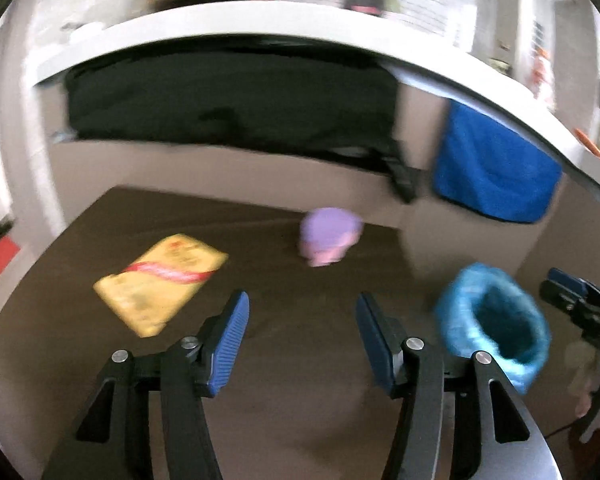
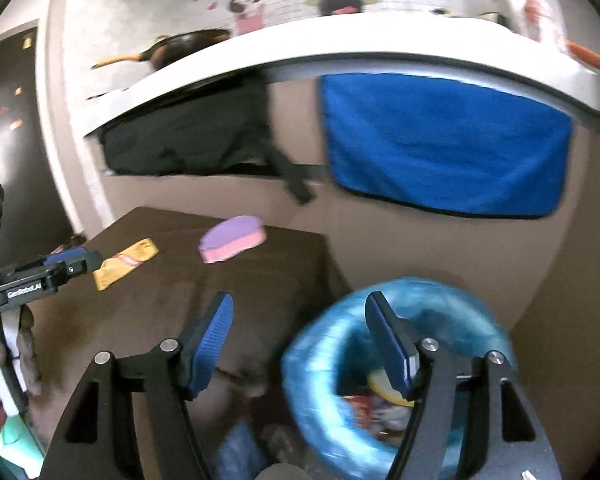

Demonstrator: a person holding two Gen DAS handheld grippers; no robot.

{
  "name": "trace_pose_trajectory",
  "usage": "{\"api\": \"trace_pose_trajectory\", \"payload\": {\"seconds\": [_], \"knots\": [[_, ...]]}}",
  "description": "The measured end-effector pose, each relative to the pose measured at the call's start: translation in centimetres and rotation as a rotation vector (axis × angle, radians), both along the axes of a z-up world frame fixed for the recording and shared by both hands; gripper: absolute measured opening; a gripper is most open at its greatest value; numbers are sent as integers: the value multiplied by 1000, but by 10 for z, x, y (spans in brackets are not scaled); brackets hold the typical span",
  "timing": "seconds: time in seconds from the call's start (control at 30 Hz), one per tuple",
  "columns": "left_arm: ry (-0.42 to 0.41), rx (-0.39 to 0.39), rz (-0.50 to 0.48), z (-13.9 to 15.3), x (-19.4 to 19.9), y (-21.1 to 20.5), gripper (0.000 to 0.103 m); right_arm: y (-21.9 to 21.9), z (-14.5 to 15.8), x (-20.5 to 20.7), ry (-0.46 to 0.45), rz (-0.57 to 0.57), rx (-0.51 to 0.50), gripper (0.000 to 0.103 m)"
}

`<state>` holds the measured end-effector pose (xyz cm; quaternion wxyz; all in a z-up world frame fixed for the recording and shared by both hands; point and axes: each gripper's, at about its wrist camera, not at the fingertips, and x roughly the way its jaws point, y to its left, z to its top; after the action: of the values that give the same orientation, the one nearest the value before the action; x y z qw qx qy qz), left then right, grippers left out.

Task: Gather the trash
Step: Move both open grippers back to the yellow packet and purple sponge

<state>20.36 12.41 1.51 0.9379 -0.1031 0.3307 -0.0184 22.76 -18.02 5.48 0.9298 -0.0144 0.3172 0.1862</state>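
A yellow wrapper with a red stripe lies flat on the brown table, left of my left gripper, which hangs open above the tabletop with nothing between its fingers. A purple and pink sponge sits farther back near the table's far edge. My right gripper is open and empty over the rim of the bin lined with a blue bag, which holds several bits of trash. From the right wrist view the wrapper and sponge lie to the left, and the left gripper shows at the left edge.
The bin stands at the table's right side. Behind the table runs a white counter with a black cloth and a blue towel hanging below it. A pan rests on the counter. Clutter lies on the floor at lower left.
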Motion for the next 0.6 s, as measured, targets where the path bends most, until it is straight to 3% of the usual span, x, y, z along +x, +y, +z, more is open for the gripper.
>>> {"api": "trace_pose_trajectory", "payload": {"seconds": [0.3, 0.43, 0.6], "knots": [[104, -130, 181, -57, 4, 142, 57, 89, -25, 18, 73, 153, -30, 66], [152, -175, 259, -83, 29, 171, 57, 117, -40, 26, 95, 177, -63, 66], [190, -193, 281, -102, 62, 179, 57, 144, -59, 39, 116, 197, -128, 66]]}}
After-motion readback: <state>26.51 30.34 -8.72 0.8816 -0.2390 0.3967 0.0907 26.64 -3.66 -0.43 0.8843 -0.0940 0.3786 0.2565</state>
